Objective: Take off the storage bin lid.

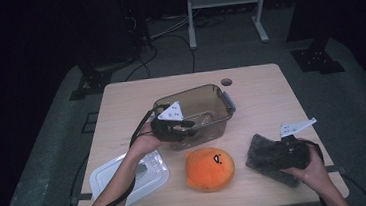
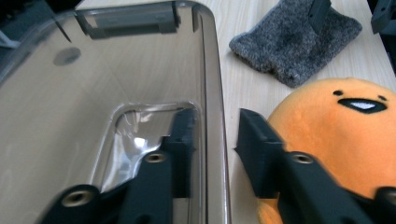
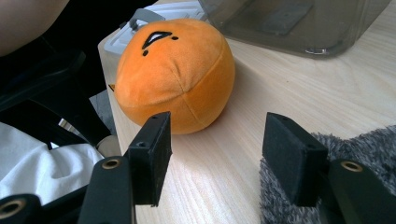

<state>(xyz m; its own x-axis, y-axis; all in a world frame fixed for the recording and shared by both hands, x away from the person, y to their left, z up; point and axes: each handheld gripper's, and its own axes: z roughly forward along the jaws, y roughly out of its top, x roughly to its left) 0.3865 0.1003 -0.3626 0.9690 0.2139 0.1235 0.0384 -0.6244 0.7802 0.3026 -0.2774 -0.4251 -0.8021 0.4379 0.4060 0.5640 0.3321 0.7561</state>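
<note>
**Box wall sits between the left jaws**

Box (image 1: 211, 111), smoky clear plastic, stands at the centre of the high view on the table (image 1: 264, 83), with a grey latch on its right end. The left gripper (image 1: 185, 126) reaches over the box's near left corner. In the left gripper view one black jaw stands inside the box and the other outside, the side wall (image 2: 212, 93) running up between them; a sliver of gap shows on the outer side, so the jaws are loosened rather than pinching the wall.

Below the box in the high view lies an orange plush (image 1: 210, 169) with a small drawn face. At lower left a clear lid (image 1: 122, 177) lies flat, partly under the person's left forearm. At lower right the right gripper (image 1: 275, 150) rests over a grey cloth (image 1: 259, 149). In the right gripper view its jaws stand apart over bare wood, gripping nothing, the cloth (image 3: 369, 140) just beside the right-hand jaw and the plush (image 3: 175, 74) beyond.
</note>
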